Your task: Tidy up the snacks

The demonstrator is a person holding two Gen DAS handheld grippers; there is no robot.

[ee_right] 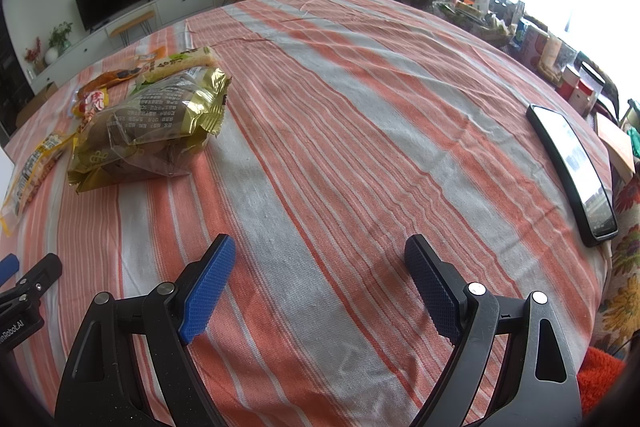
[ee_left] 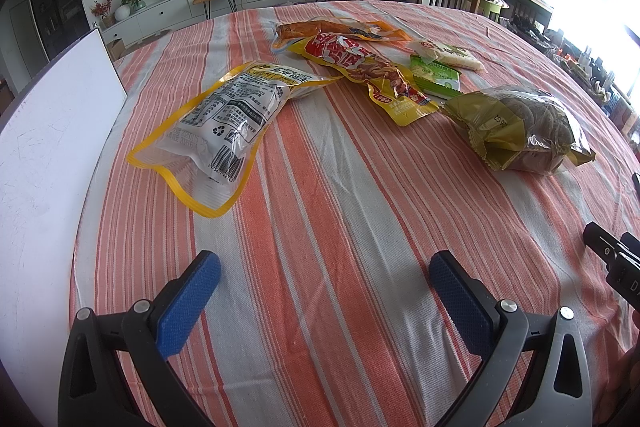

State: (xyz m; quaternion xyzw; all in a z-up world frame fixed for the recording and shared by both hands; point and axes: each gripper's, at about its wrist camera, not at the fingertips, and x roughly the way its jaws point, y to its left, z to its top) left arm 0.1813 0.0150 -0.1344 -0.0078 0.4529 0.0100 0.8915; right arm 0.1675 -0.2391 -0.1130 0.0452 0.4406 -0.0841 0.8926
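Observation:
Several snack packs lie on the striped tablecloth [ee_left: 340, 187]. A yellow-edged clear peanut bag [ee_left: 224, 123] is nearest my left gripper [ee_left: 324, 267], which is open and empty, short of it. Beyond lie a red and yellow pack [ee_left: 368, 71], an orange pack [ee_left: 320, 29], a green pack [ee_left: 434, 75], a white rice-cracker pack [ee_left: 448, 53] and a gold bag of dark cakes [ee_left: 524, 129]. My right gripper [ee_right: 320, 255] is open and empty over bare cloth, right of and nearer than the gold bag [ee_right: 148, 131].
A white board [ee_left: 52, 131] stands at the table's left edge. A black phone [ee_right: 572, 171] lies near the right edge. Bottles and boxes [ee_right: 540, 47] crowd beyond the far right. Part of the other gripper [ee_left: 616, 259] shows at the left wrist view's right side.

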